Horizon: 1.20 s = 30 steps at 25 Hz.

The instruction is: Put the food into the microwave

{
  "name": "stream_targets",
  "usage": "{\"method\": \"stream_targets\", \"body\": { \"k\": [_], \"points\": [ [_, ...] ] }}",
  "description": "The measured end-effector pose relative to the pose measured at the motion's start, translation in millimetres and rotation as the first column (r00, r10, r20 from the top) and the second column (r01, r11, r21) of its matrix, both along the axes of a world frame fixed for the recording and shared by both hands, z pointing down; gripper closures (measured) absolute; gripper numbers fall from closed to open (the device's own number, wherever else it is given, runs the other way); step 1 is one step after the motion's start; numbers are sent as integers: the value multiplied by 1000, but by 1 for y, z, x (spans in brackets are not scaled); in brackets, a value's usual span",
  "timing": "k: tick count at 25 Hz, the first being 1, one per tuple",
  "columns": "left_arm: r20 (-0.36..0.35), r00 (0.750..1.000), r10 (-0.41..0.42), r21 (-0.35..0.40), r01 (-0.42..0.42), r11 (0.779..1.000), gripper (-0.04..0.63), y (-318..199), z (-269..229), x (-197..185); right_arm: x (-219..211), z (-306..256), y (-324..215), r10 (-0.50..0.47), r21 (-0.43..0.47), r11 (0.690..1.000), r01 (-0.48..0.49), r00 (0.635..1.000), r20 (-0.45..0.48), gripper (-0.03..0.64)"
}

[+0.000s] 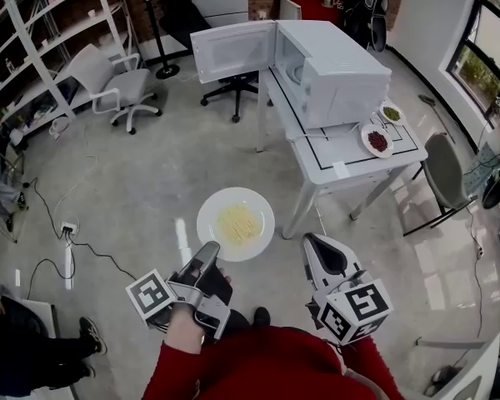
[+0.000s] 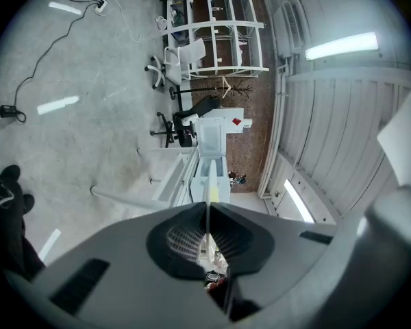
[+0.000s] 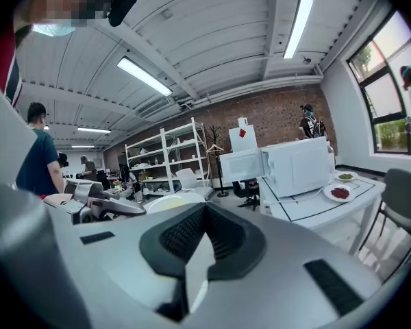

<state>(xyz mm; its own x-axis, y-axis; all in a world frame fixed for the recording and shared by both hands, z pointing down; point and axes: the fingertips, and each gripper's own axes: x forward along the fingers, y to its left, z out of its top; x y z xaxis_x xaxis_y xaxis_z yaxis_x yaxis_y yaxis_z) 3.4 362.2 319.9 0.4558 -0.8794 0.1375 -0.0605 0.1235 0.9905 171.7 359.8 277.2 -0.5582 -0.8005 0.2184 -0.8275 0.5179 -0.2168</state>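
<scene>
**A plate of noodles is held over the floor, short of the open microwave.**

The plate of noodles (image 1: 236, 223) is pinched at its near rim by the left gripper (image 1: 208, 255). In the left gripper view the jaws are seen closed narrowly on the thin rim. The plate is kept level, presumably so that the noodles do not slide off. It is well apart from the bench (image 1: 325, 152) and not yet inside the microwave (image 1: 333, 69). The microwave door (image 1: 233, 50) is swung fully aside, so the cavity is judged ready to receive the plate. The right gripper (image 1: 311, 242) is carried just beside the plate with its jaws together and nothing between them, probably kept free as a support. A plate of red food (image 1: 377, 142) and a plate of green food (image 1: 391, 113) are left on the bench near the microwave.
</scene>
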Motion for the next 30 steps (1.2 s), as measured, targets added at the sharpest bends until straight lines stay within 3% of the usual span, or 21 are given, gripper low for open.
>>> {"method": "stream_targets", "body": {
  "k": [16,23,30],
  "points": [
    [9,1000,2,33,-3,999,572,-62,-11,7,15,-9,-52,49,0,999,-49,999,17,603],
    [-6,999,36,22,-36,999,572,-115,-1,-12,-12,-2,-97,72,-21,997,-72,997,2,603],
    [-11,996,93,4,-93,996,573,-199,9,-49,-54,6,-180,114,-52,992,-114,993,-7,602]
  ]
}}
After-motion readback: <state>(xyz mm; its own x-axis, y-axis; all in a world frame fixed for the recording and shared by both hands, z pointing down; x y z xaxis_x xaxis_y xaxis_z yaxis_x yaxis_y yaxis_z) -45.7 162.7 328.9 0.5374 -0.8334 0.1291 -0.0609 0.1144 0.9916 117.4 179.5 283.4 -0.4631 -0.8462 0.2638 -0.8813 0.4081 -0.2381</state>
